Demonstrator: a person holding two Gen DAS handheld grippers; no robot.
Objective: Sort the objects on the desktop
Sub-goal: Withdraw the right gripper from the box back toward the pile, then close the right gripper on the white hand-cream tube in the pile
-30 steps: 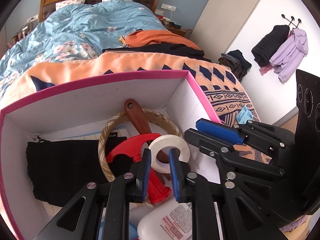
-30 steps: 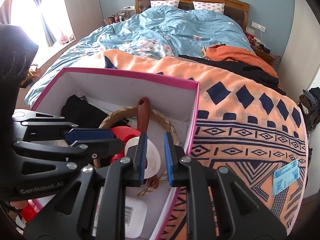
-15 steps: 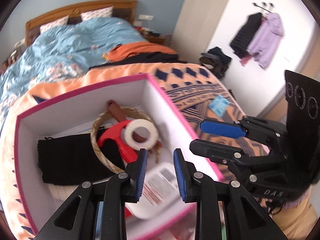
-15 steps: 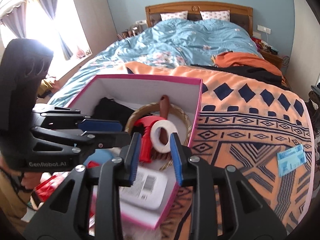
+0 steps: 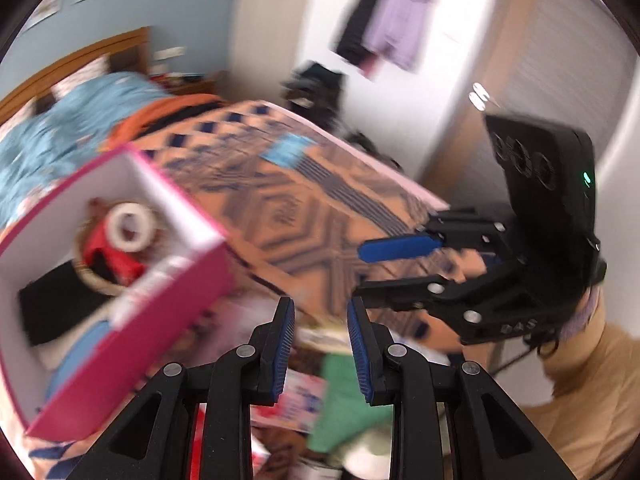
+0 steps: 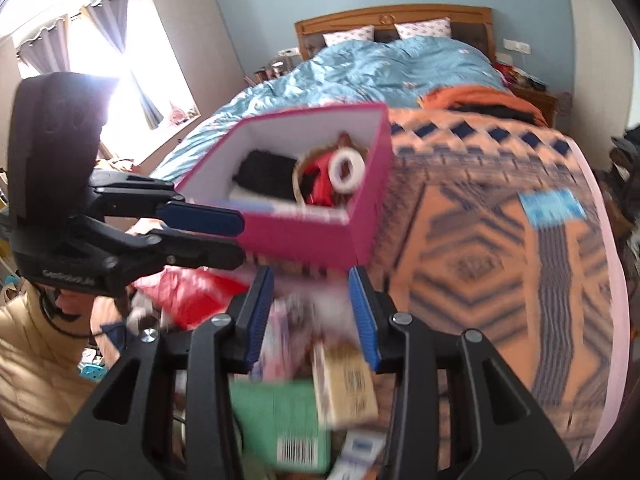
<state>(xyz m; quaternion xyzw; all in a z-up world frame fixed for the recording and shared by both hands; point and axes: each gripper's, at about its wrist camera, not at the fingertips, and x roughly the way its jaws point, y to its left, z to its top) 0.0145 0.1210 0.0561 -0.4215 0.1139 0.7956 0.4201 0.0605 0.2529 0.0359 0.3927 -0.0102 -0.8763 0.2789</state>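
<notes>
A: Any writing readable?

B: Only a partial "GenRobot" on my left tongs [image 6: 240,236], seen from the right wrist; the green packet [image 6: 280,420] at 6 o'clock shows a barcode, too blurred to read.

A: Tongs?

B: Left tongs slightly parted, empty. Right tongs [image 6: 310,316] opening, gripping nothing.

A: The box?

B: The pink box [image 6: 312,240] sits on the bed [image 6: 480,208] at 12 o'clock, long axis toward 11. Tape roll [image 6: 347,167] inside, hole facing up.

Only readable bits are "DAS" embossed on the right gripper [image 5: 356,276] body and a blurry "GenRobot.AI" on the left gripper [image 6: 240,238] body, plus a barcode on the green box [image 6: 280,420] just below the claw, digits too smeared.
</notes>
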